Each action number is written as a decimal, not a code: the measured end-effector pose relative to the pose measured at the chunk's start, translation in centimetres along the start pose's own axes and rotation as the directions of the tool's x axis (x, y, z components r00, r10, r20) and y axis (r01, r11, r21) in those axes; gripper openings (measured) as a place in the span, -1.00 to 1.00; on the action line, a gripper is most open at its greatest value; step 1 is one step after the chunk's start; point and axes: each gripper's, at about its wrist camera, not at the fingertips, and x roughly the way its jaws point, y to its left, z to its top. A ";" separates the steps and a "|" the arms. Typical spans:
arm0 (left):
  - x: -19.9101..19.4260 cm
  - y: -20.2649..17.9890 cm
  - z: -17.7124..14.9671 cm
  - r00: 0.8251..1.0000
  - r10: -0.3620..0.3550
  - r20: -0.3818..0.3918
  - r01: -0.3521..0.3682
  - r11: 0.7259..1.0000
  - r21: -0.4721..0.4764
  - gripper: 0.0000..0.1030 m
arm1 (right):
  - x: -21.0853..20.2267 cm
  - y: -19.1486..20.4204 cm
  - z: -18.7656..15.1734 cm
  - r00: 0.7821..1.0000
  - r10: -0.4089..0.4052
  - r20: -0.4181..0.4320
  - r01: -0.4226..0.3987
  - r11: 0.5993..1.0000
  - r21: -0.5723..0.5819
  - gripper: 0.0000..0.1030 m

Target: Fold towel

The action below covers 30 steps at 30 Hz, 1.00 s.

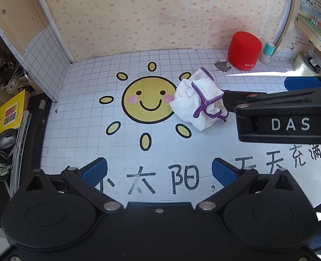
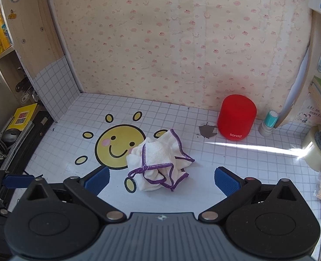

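you haven't started folding yet: the towel lies crumpled in a ball on the tabletop, just beside the sun sticker and overlapping its edge. everything is left, first spreading it flat. bunched like this, it has no clear long axis or heading (purple hems loop every way). your left gripper and right gripper both stand spread wide, holding nothing.

A red speaker stands at the back of the gridded counter. Right of the speaker sits a teal-capped stamp; further right, a tape roll. Left of the speaker, a smiling sun decal.
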 end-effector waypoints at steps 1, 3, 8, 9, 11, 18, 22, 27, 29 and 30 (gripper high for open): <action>0.0 0.0 0.0 1.000 -0.001 -0.001 0.001 1.000 0.000 0.99 | 0.0 0.0 -0.1 1.000 0.001 0.001 -0.001 1.000 0.004 1.00; 0.0 0.0 0.0 1.000 -0.005 -0.004 0.005 1.000 -0.001 0.99 | 0.0 -0.2 0.0 1.000 0.001 0.002 -0.001 1.000 0.001 1.00; 0.1 0.0 0.0 1.000 -0.010 -0.006 0.009 1.000 -0.001 0.99 | 0.1 -0.7 0.0 1.000 -0.003 0.001 0.003 1.000 -0.009 1.00; 0.1 0.0 0.0 1.000 -0.010 -0.005 0.010 1.000 -0.001 0.99 | 0.2 -0.8 0.1 1.000 -0.005 0.000 0.005 1.000 -0.011 1.00; 0.1 0.1 0.0 1.000 -0.011 -0.004 0.011 1.000 -0.001 0.99 | 0.3 -0.9 0.1 1.000 -0.009 -0.003 0.009 1.000 -0.009 1.00; 0.1 0.1 0.0 1.000 -0.019 0.003 0.019 1.000 -0.011 0.99 | 0.3 0.3 -0.1 0.999 -0.040 -0.010 0.039 0.999 -0.022 1.00; 0.2 0.1 0.1 1.000 -0.014 0.000 0.014 1.000 -0.011 0.99 | 0.4 0.5 -0.1 0.998 -0.063 -0.015 0.062 0.997 -0.047 1.00; 0.2 0.1 0.2 1.000 -0.010 -0.002 0.010 1.000 -0.008 0.99 | 0.5 1.0 0.0 0.998 -0.059 -0.020 0.058 0.997 -0.043 1.00; 0.3 0.2 0.2 1.000 -0.009 -0.004 0.009 1.000 -0.009 0.99 | 0.5 1.1 0.0 0.998 -0.061 -0.025 0.059 0.997 -0.045 1.00; 0.3 0.2 0.2 1.000 -0.009 -0.005 0.009 1.000 -0.010 0.99 | 0.5 1.1 0.0 0.998 -0.061 -0.024 0.060 0.997 -0.043 1.00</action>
